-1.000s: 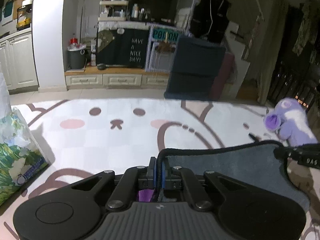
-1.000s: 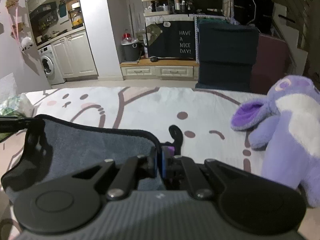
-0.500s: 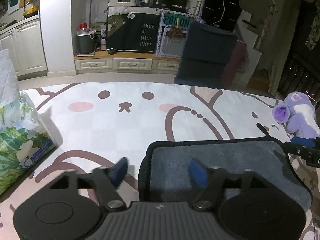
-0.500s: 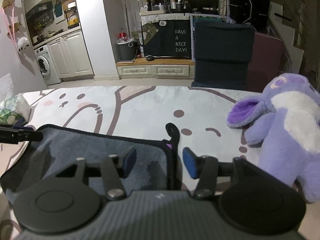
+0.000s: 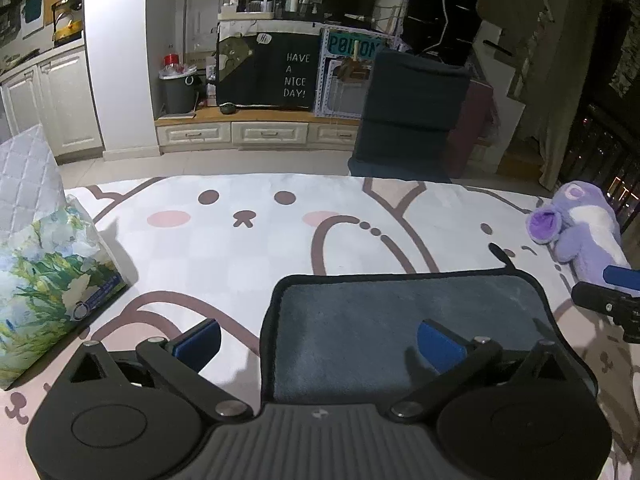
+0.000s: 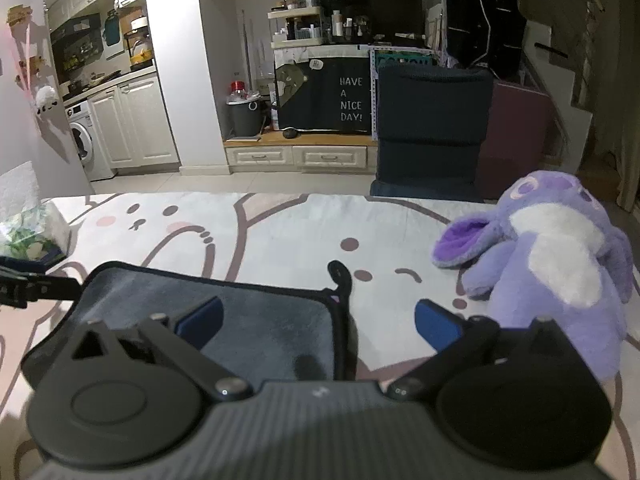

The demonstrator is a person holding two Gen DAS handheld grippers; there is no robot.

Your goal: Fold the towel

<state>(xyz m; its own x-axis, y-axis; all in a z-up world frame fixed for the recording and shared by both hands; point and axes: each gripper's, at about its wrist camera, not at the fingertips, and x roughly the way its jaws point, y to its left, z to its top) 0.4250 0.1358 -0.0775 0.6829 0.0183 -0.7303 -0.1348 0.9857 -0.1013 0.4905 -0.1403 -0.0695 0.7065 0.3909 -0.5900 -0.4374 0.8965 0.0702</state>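
A dark grey towel (image 5: 400,320) with a black hem lies flat and folded on the cartoon-print cloth (image 5: 240,256). My left gripper (image 5: 319,342) hovers over the towel's left edge, its jaws opening wide, blue pads (image 5: 200,340) clear of the fabric. In the right wrist view the towel (image 6: 260,312) shows its right edge and hanging loop (image 6: 340,276). My right gripper (image 6: 319,322) straddles that edge, jaws likewise opening, nothing pinched. Each view catches the other gripper's fingertip at the towel's far side.
A flowered tissue pack (image 5: 44,276) stands at the left of the cloth. A purple plush toy (image 6: 552,256) lies at the right, close to my right gripper. Beyond the table's far edge stand a dark chair (image 5: 412,120) and low white drawers (image 5: 268,134).
Both grippers were shut on the towel's raised corners. They have let go and opened wide. The towel has dropped flat, and both grippers have pulled back and up a little.
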